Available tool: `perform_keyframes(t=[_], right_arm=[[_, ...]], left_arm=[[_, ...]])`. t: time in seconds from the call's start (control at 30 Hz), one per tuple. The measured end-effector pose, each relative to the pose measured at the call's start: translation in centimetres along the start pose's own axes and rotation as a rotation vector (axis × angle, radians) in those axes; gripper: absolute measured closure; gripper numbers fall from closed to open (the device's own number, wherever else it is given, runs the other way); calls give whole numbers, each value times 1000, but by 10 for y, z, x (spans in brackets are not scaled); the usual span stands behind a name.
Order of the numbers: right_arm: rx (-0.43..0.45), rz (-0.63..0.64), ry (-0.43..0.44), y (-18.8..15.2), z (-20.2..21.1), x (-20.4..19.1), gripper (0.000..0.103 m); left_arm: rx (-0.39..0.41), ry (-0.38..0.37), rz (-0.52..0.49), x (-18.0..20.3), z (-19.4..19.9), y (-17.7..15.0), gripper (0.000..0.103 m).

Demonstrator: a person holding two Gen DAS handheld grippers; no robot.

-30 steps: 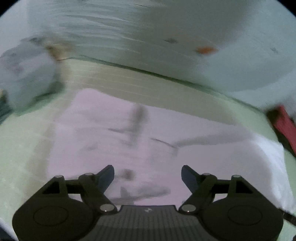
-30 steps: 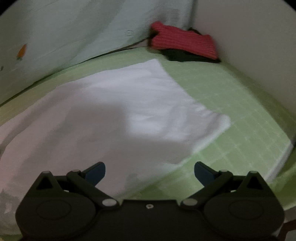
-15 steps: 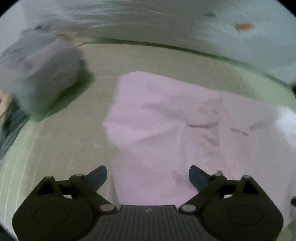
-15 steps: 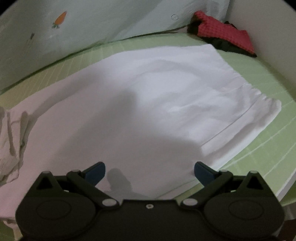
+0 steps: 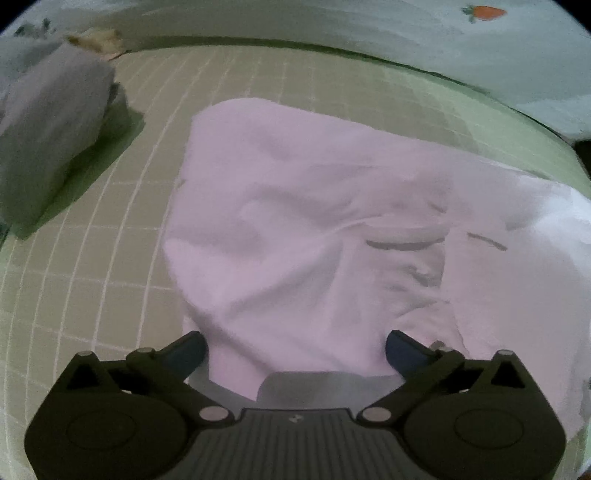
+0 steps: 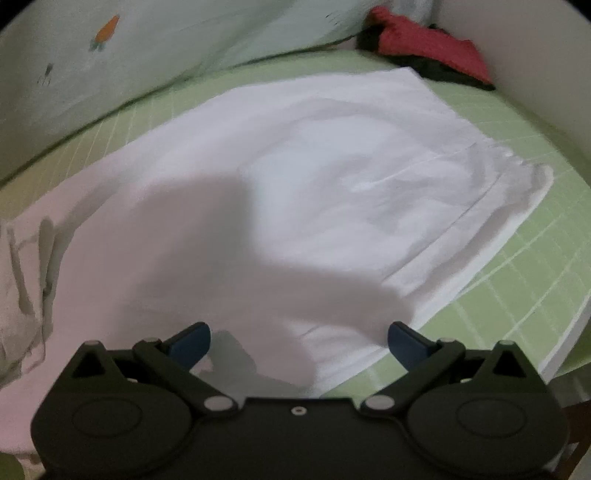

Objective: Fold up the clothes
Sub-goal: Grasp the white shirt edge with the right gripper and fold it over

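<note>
Your left gripper [image 5: 295, 343] is opening, your right gripper [image 6: 299, 341] gapes empty; the white cotton garment [image 6: 295, 177] lies spread across the green gridded mat [image 6: 517, 273], unfolded.

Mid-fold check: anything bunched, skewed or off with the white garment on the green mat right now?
The white garment lies smooth at its hemmed end, but the end near the left gripper is rumpled. Nothing else stands out.

- One white garment [image 6: 314, 177] spread across the middle of both views.
- One grey folded item [image 5: 48, 140] at the left wrist view's upper left.
- One red cloth [image 6: 432, 55] on one dark cloth [image 6: 443, 75], upper right of the right wrist view.
- One green grid mat [image 5: 92, 266].
- One carrot print [image 5: 487, 13] on the backdrop, top of frame.
</note>
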State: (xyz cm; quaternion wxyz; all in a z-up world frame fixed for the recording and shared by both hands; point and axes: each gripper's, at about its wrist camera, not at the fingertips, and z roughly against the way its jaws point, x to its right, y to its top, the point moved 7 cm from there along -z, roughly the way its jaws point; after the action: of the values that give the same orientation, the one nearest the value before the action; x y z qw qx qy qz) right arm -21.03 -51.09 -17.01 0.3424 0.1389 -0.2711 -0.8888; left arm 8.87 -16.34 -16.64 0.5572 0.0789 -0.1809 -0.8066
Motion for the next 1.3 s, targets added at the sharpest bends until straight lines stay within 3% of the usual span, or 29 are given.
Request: perform_keyframes(t=[0.1, 0.27, 0.53, 0.77, 0.97, 1.13, 1.23, 1.27, 1.3], right_arm=[[56, -27, 7, 21, 4, 24, 0], [101, -42, -63, 63, -9, 84, 0], [87, -78, -98, 124, -57, 178, 0], [44, -11, -21, 151, -96, 207, 0], [7, -13, 6, 149, -115, 215, 0], [19, 61, 3, 142, -116, 207, 1], [21, 79, 25, 143, -110, 204, 16], [21, 82, 39, 144, -107, 204, 33], [21, 84, 55, 146, -105, 203, 57]], left_arm=[[3, 34, 41, 1, -2, -1, 0], [16, 116, 88, 9, -3, -6, 0], [44, 199, 159, 17, -3, -9, 0], [51, 218, 194, 17, -4, -10, 0], [53, 229, 209, 20, -1, -9, 0], [60, 228, 232, 19, -2, -9, 0], [66, 222, 255, 19, -5, -8, 0], [69, 221, 259, 18, -5, -8, 0], [72, 220, 264, 18, -5, -8, 0]])
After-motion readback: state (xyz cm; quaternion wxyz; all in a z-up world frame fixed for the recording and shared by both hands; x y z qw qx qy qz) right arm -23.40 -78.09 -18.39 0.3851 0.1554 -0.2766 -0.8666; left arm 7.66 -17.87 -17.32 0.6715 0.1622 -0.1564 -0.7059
